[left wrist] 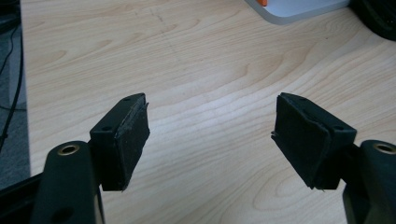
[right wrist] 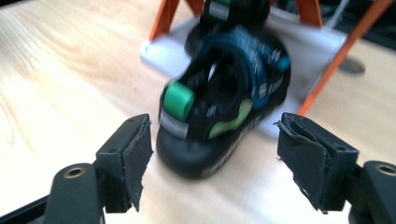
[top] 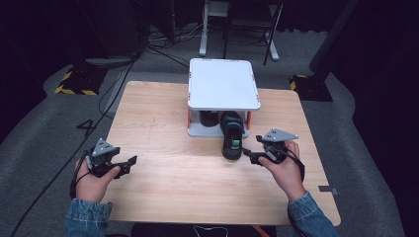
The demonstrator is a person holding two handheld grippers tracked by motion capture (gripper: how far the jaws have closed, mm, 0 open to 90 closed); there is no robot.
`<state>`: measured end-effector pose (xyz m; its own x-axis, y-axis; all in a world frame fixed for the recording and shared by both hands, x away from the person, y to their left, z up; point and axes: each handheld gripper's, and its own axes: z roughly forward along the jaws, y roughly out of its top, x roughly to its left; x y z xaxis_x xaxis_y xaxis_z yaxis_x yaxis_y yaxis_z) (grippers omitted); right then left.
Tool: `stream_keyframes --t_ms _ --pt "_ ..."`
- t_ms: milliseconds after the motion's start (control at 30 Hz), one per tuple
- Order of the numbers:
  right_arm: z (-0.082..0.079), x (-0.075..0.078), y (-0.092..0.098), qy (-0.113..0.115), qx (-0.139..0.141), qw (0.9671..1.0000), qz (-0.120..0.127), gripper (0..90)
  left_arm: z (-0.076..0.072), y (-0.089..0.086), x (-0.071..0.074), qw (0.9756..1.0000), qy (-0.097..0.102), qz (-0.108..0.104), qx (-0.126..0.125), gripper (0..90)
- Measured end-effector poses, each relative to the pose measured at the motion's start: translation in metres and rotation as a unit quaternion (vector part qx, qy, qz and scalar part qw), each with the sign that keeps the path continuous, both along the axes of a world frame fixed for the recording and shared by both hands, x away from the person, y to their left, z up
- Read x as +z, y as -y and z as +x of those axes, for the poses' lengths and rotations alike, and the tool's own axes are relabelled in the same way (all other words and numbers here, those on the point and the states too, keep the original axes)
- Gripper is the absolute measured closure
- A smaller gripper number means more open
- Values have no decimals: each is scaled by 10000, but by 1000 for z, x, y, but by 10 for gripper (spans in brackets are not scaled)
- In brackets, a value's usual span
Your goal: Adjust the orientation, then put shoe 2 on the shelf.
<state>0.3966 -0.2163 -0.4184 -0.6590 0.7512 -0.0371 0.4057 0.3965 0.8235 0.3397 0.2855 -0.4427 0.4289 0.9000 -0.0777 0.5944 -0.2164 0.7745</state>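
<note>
Table [top: 163, 192]: bare wood is lying around you. Right gripper [right wrist: 212, 154]: you are holding its jaws spread, facing the sandal [right wrist: 224, 116], untouched. Left gripper [left wrist: 210, 140]: gaping, empty.

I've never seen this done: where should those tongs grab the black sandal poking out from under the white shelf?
Probably at the heel end of the black sandal, coming from the table's near side. The heel sticks out toward the right tongs, which stand open, while the toe sits under the white shelf. Pinching the sole's two sides looks firmer than the soft straps.
</note>
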Motion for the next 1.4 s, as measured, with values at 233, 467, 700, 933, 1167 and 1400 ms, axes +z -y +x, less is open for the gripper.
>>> stream_keyframes --t_ms 233,467,700,933,1167,1400 --pt "-16 -30 -13 -430 -217 9981 -396 296 14 10 1 9999 21 -59 -151 269" --pt "-14 -59 -33 -429 -403 9968 -545 273 22 19 0 9996 -12 -39 -262 269" --pt "4 -77 -43 -218 -726 9961 -449 296 21 17 0 9997 2 -9 -242 269" --pt "11 -72 -49 -109 -571 9977 -346 303 17 14 -1 9998 -14 -23 -173 268" --pt "31 -59 -43 230 -601 9975 -275 453 15 11 -3 9999 -46 8 -164 269" --pt "61 -60 -44 100 -590 9981 -118 426 12 8 -4 9999 -81 17 -109 269"
